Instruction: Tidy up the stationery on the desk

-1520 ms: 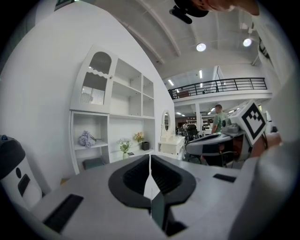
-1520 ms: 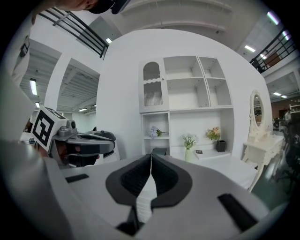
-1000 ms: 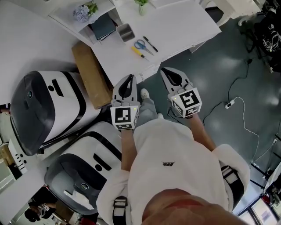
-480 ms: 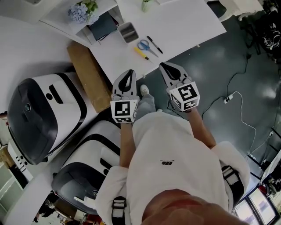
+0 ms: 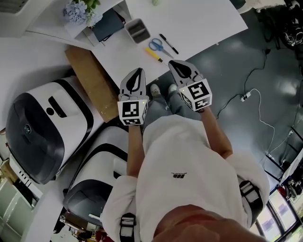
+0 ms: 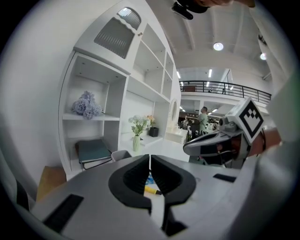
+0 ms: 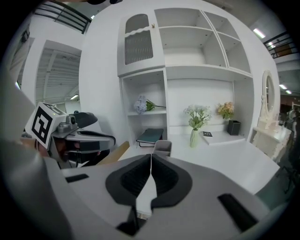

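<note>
On the white desk (image 5: 199, 23) lie blue scissors (image 5: 155, 46), a black pen (image 5: 168, 43) and a yellow pen-like item (image 5: 153, 55), beside a grey pen holder (image 5: 137, 30). My left gripper (image 5: 137, 72) hangs just short of the desk's near edge, shut and empty. My right gripper (image 5: 176, 64) is level with it to the right, also shut with nothing held. In the left gripper view the closed gripper (image 6: 150, 158) points at the yellow item (image 6: 152, 190). The right gripper view shows its closed gripper (image 7: 151, 157) aimed at the pen holder (image 7: 162, 147).
A brown cardboard box (image 5: 92, 80) leans at the desk's left. Two large white-and-black machine shells (image 5: 42, 127) stand on the floor at left. A dark notebook (image 5: 108, 24) and blue flowers (image 5: 78, 9) sit on the shelf; a white vase (image 7: 194, 137) stands on the desk. A cable (image 5: 258, 111) runs over the floor.
Both grippers have moved forward, closer to the desk's near edge, and sunk a little. Their jaws have stayed shut. The stationery has not moved.
</note>
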